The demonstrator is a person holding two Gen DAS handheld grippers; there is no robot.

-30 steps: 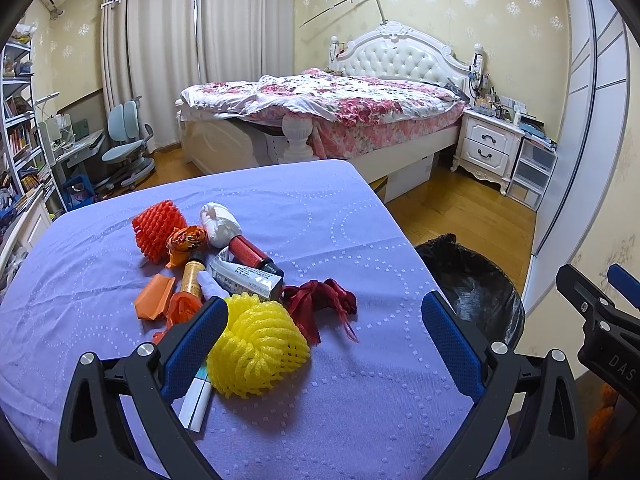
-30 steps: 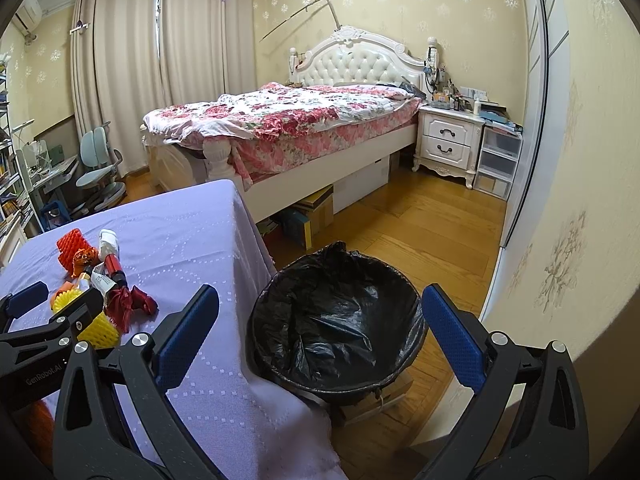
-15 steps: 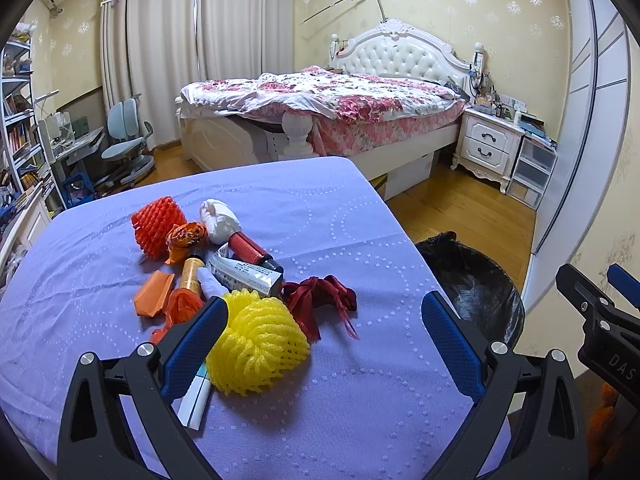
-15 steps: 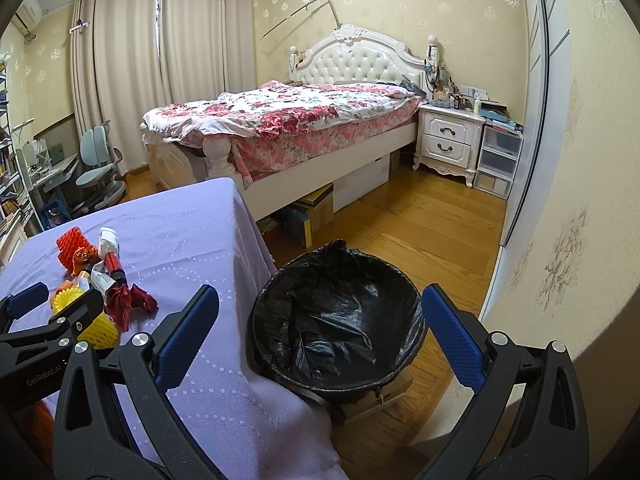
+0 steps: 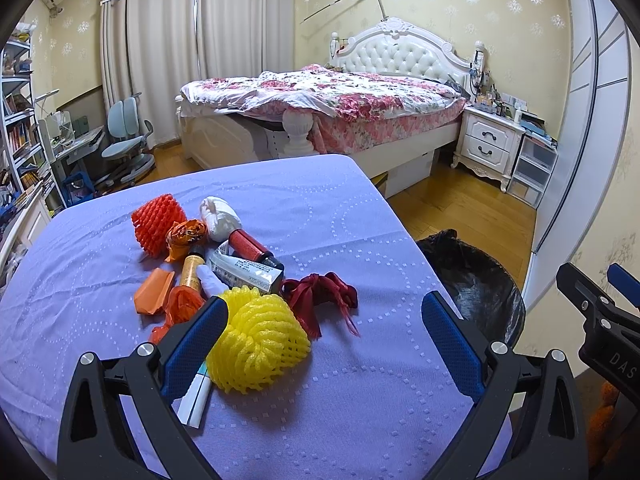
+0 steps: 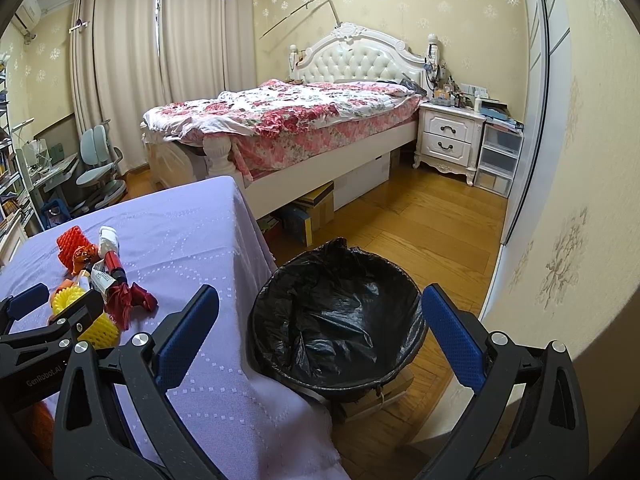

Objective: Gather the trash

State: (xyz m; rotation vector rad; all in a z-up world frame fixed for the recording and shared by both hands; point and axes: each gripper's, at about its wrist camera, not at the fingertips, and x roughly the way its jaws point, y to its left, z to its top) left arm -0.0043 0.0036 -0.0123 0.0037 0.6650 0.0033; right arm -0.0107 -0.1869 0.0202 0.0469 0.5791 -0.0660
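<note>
Trash lies in a pile on the purple tablecloth (image 5: 320,216): a yellow foam net (image 5: 258,338), a dark red ribbon (image 5: 322,296), a red foam net (image 5: 158,224), a white wad (image 5: 220,216), a red bottle (image 5: 252,246), a tube box (image 5: 244,274) and orange wrappers (image 5: 154,292). My left gripper (image 5: 324,340) hangs open just above the table's near part, the yellow net by its left finger. My right gripper (image 6: 320,332) stands open over the black-bagged bin (image 6: 336,320) on the floor right of the table. Nothing is held.
A white pen-like tube (image 5: 196,394) lies under the left finger. Behind stand a bed (image 5: 328,108), a white nightstand (image 5: 490,144), a desk chair (image 5: 124,136) and shelves (image 5: 20,132). Wooden floor (image 6: 420,220) surrounds the bin; a wall (image 6: 580,200) is close on the right.
Both views have shifted very slightly; the pile sits a touch lower and nearer in the left wrist view. Both grippers stay open and nothing has been picked up.
</note>
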